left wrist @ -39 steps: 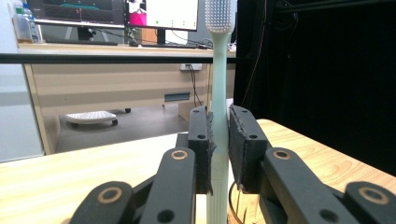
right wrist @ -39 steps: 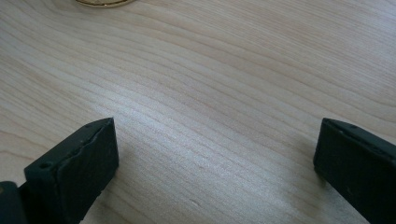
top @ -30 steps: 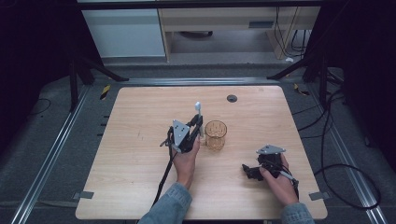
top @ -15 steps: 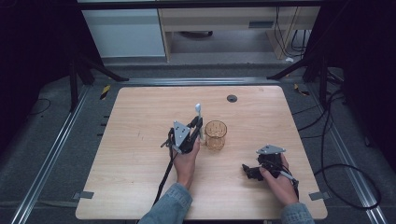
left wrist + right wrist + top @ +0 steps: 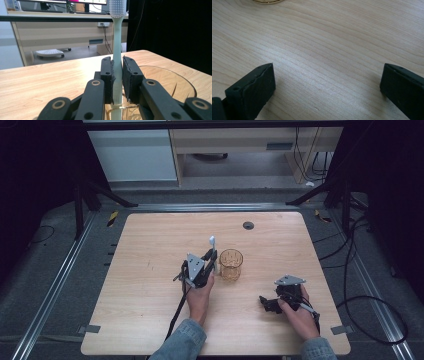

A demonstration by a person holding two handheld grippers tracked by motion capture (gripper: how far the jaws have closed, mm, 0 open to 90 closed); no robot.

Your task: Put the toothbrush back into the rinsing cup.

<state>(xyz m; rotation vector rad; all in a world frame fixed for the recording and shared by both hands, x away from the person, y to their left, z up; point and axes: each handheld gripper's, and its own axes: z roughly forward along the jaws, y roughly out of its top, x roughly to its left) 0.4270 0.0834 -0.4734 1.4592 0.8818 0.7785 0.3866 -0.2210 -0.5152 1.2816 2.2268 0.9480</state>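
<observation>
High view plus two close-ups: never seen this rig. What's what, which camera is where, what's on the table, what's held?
No robot here: a person holds a two-jaw gripper in each hand. The high view looks down on the wooden table from a fixed camera. The other two cameras ride on the grippers and look along their black jaws. On the table stands an amber glass cup; a small dark disc sits near the far edge. The left gripper is shut on a pale toothbrush, held upright right beside the cup. The right gripper rests open just above bare wood, holding nothing.
</observation>
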